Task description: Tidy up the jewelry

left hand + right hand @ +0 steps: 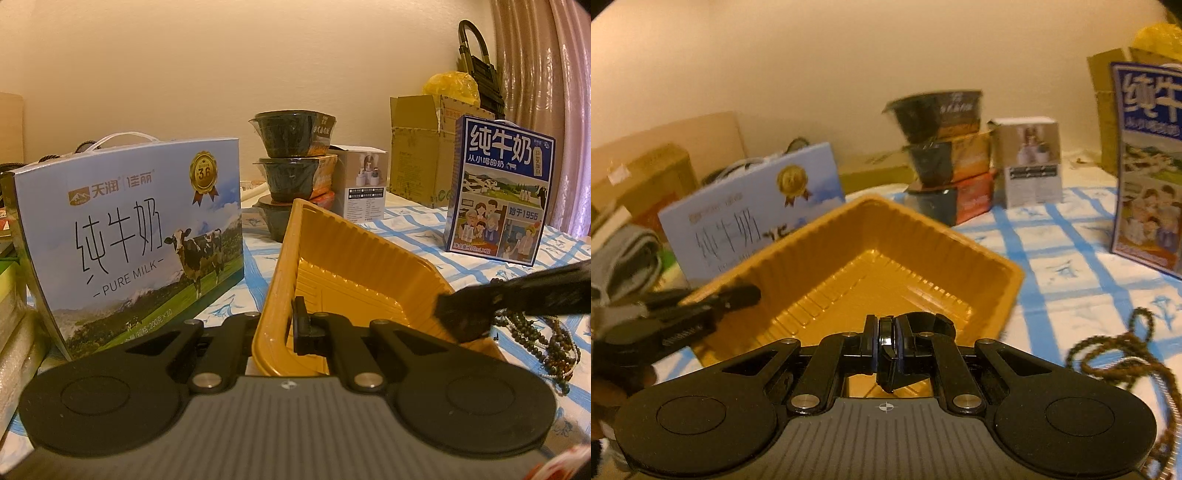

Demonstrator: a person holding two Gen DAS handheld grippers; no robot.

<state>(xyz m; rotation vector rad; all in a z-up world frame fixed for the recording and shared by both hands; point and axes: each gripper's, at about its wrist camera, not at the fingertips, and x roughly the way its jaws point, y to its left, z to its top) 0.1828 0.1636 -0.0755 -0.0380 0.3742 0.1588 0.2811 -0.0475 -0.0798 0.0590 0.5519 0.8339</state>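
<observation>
A ribbed yellow plastic tray [354,251] sits on the blue-checked cloth. My left gripper [287,325] is shut on its near left wall; one fingertip [301,325] shows inside, while the other is hidden behind the wall. In the right wrist view the left gripper [735,295] sits on the tray's [923,236] left rim. My right gripper [886,332] hovers over the tray's near corner, shut on a small black glossy piece of jewelry [892,369]; its kind is unclear. In the left wrist view the right gripper [461,321] reaches in over the right rim. Beaded necklaces [535,332] lie beside the tray.
A large milk carton [129,243] stands left of the tray, with stacked black bowls [291,162] and a small white box [364,188] behind it. A blue milk carton [498,192] and a cardboard box [417,158] stand at the right. A brown beaded cord [1126,354] lies on the cloth.
</observation>
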